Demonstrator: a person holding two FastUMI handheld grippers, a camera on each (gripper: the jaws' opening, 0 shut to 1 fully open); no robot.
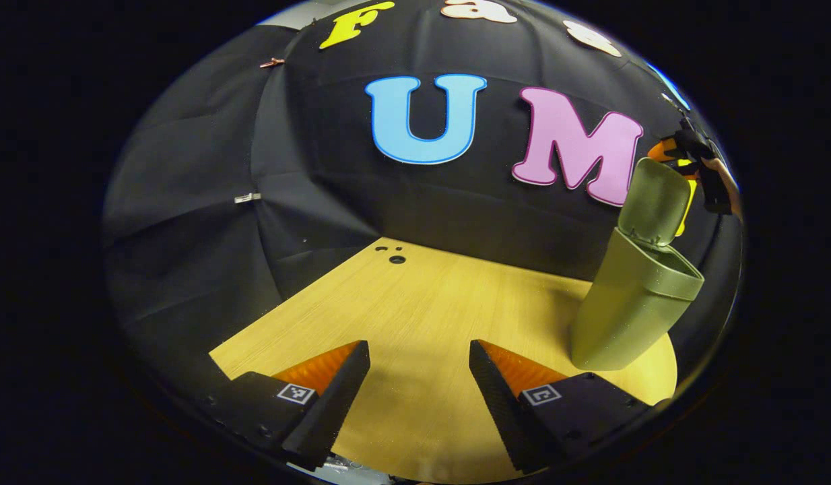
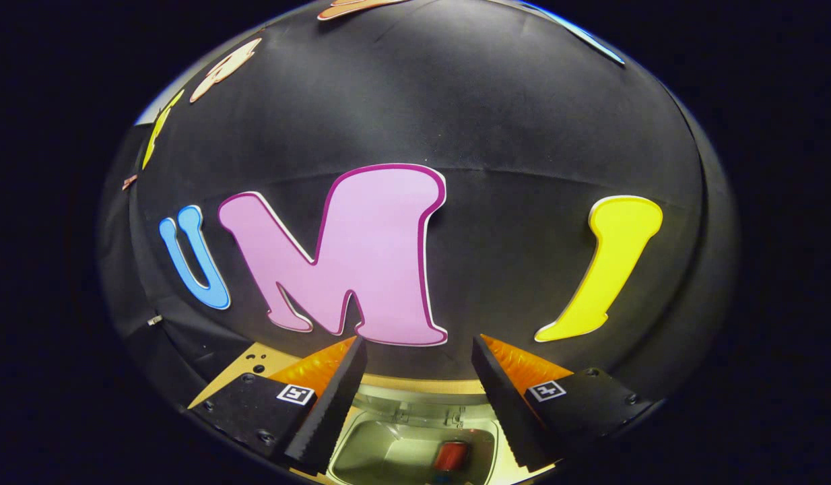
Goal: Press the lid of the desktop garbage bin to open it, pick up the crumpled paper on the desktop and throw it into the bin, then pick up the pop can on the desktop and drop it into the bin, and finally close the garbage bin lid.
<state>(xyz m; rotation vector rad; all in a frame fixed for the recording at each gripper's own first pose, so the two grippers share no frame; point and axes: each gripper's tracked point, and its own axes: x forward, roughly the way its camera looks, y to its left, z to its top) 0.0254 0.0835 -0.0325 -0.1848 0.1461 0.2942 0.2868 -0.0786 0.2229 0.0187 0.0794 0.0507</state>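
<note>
Over bin [image 2: 415, 451], your right tongs [image 2: 415, 411] hung spread, empty; red can [image 2: 450, 455] lay inside. Paper not discernible. Lid [image 1: 654, 202] stood raised. Left tongs [image 1: 419, 397] apart above bare desk [image 1: 415, 303]. Judged remaining: lid closure.

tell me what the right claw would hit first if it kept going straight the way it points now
Probably the booth's black cloth wall. The right claw is open above the open bin, pointing over it rather than into it, with nothing between fingers and wall; depth is hard to judge.
</note>
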